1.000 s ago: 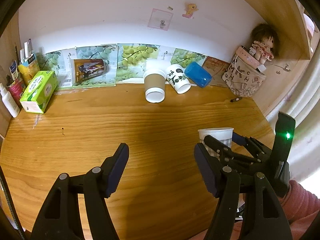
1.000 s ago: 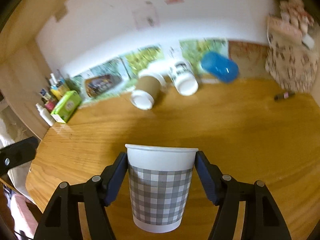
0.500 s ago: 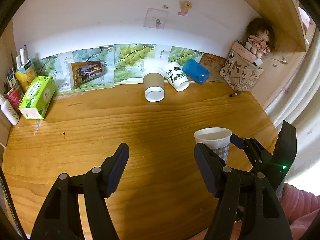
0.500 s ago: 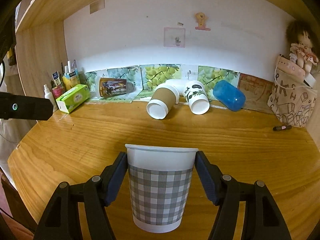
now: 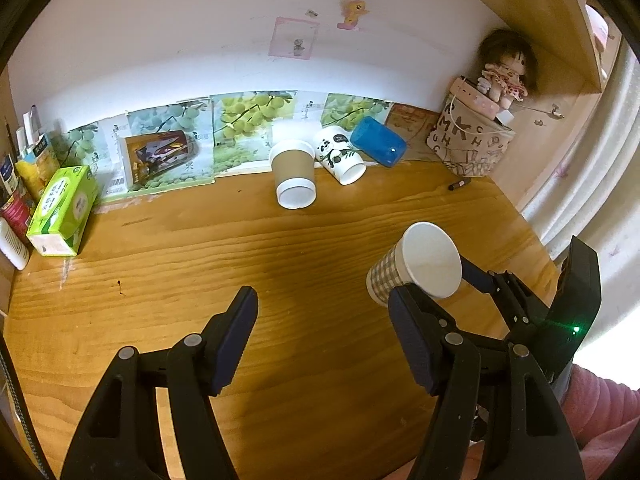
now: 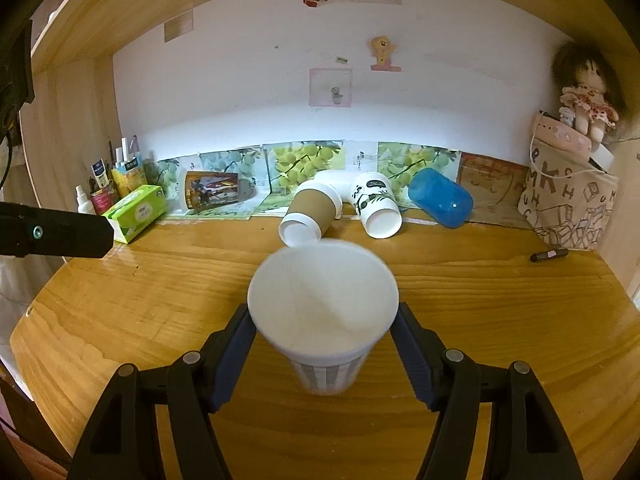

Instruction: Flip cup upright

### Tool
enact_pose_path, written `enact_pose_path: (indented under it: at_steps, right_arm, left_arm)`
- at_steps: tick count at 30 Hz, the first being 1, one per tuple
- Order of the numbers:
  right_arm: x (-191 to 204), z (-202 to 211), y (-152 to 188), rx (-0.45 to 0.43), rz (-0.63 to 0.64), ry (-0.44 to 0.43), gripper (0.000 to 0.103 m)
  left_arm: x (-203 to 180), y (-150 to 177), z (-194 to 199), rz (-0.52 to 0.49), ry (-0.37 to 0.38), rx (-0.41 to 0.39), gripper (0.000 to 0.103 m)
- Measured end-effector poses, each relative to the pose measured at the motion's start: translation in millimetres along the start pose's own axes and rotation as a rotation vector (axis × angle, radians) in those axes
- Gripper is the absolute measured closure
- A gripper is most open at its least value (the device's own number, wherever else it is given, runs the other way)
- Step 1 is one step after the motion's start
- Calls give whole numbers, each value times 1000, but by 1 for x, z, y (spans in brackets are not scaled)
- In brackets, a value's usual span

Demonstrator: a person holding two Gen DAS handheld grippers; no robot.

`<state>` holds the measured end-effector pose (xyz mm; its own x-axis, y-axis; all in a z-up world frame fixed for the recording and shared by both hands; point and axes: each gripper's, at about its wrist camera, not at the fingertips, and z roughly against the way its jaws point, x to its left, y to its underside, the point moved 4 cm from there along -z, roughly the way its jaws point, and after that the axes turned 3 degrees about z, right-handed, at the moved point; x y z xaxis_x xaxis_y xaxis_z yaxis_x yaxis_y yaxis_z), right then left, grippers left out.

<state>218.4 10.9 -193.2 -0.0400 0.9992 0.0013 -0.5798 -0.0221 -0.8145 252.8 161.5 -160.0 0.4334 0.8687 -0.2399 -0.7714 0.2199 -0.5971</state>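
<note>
The right gripper (image 6: 323, 344) is closed on one grey-checked white paper cup (image 6: 323, 304), with one blue pad on each side of the cup wall just under the rim. The cup is tilted, its open mouth turned toward the right wrist camera, and its rim looks blurred there. In the left wrist view the same cup (image 5: 416, 266) leans above the wooden tabletop (image 5: 240, 264) near its right edge; whether the base touches the wood cannot be told. The left gripper (image 5: 324, 340) has its two fingers spread wide with only bare wood between them.

At the back of the tabletop three more cups lie on their sides, close together: one brown-sleeved paper cup with a white rim (image 6: 306, 218), one white paper cup with a panda print (image 6: 376, 206), and one blue plastic cup (image 6: 440, 202). On the left stands one green tissue box (image 6: 136, 212), and beside it some small bottles (image 6: 108, 184). At the right there is one cloth bag with printed letters (image 6: 568, 204), and one rag doll (image 6: 584, 100) sits on top. One dark marker pen (image 6: 549, 255) lies on the wood in front of the bag.
</note>
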Motion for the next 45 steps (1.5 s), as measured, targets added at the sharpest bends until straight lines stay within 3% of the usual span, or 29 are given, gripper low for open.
enact_pose_path:
  at_steps: [6,21,28,34,38,43,45]
  right_arm:
    - [1,3,2,7,16,-2,24]
    - [7,14,2,56,26,-12,21]
    - [9,28,4,142,-56,-5,20]
    - [12,42,5,224,-108,28,20]
    - [10,58,-6,240,-115,47,20]
    - [3,88,-30,219,-115,-15,0]
    - [-1,104,-40,206,-109,-40,0]
  left_arm:
    - [-2,-1,-3,-8,10,7,31]
    - [-2,5,-3,-25,33,33,23]
    - [16,16,-8,51,65,92,23]
    - [21,24,-7,104,43,132,23]
    - [15,21,9,144,-7,83,23]
    - [-4,10,42,157,-59,-12,20]
    - [-16,7,58,167,-67,-53,17]
